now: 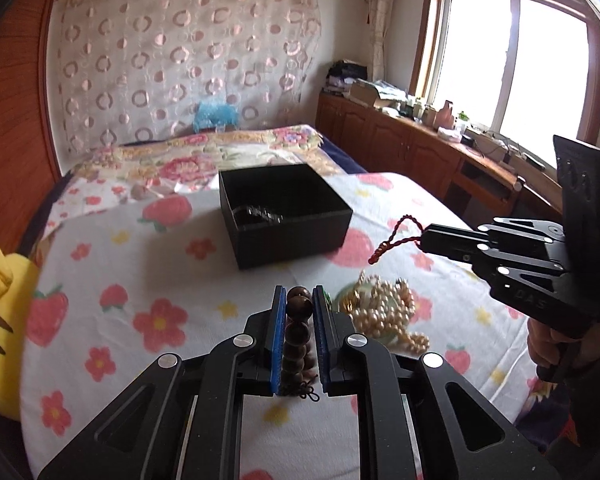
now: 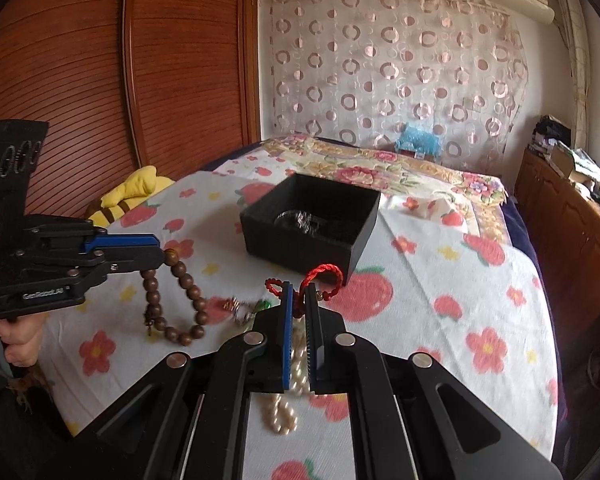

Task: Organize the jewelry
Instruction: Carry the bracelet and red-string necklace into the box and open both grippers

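Note:
My left gripper (image 1: 299,292) is shut on a brown wooden bead bracelet (image 1: 298,328) and holds it above the bed; in the right wrist view the left gripper (image 2: 162,252) shows at the left with the bracelet (image 2: 180,304) hanging from it. My right gripper (image 2: 299,290) is shut on a red braided cord bracelet (image 2: 320,276); in the left wrist view the right gripper (image 1: 422,240) holds the cord (image 1: 396,236) at the right. An open black box (image 1: 284,216), also in the right wrist view (image 2: 312,224), sits ahead with a dark clear-beaded piece (image 1: 260,214) inside.
A pearl necklace (image 1: 388,312) and a green-and-gold piece (image 1: 350,296) lie on the flowered bedspread (image 1: 140,280) near the grippers. A yellow plush toy (image 1: 0,300) lies at the left edge. Wooden cabinets (image 1: 420,148) with clutter stand at the right under the window.

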A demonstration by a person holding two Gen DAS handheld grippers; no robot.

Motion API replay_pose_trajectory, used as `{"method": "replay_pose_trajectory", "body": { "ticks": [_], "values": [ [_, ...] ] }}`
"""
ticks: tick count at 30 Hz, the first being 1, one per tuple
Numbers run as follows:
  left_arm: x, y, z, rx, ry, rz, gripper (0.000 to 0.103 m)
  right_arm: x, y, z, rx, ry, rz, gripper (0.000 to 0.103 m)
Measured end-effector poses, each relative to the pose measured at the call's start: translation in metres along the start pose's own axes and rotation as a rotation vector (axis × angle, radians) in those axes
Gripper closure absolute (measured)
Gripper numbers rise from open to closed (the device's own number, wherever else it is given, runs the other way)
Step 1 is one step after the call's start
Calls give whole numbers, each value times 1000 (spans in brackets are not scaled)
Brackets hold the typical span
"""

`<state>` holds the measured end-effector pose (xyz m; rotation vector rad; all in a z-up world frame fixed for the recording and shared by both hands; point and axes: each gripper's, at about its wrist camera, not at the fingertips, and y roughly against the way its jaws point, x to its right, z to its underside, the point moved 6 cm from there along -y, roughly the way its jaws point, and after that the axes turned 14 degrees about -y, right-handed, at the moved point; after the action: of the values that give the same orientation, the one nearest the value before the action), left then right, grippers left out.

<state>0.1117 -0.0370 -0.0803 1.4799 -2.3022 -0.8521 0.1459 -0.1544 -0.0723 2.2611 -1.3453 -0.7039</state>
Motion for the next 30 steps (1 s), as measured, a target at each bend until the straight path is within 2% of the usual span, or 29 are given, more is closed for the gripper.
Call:
{"method": "replay_pose_trajectory", "body": {
  "ticks": [11, 18, 26, 30],
  "values": [
    [-22, 0, -29, 34, -20, -50, 91, 1, -36, -50, 13, 18, 8, 96],
    [-34, -1, -53, 59, -43, -80, 91, 9, -72, -78, -3, -9, -4, 96],
    [-42, -12, -73, 57, -56, -93, 91, 17, -113, -77, -79, -44, -41, 94],
    [-44, -22, -82, 51, -63, -94, 91, 26, -117, -71, -100, -65, -44, 86]
  ]
}}
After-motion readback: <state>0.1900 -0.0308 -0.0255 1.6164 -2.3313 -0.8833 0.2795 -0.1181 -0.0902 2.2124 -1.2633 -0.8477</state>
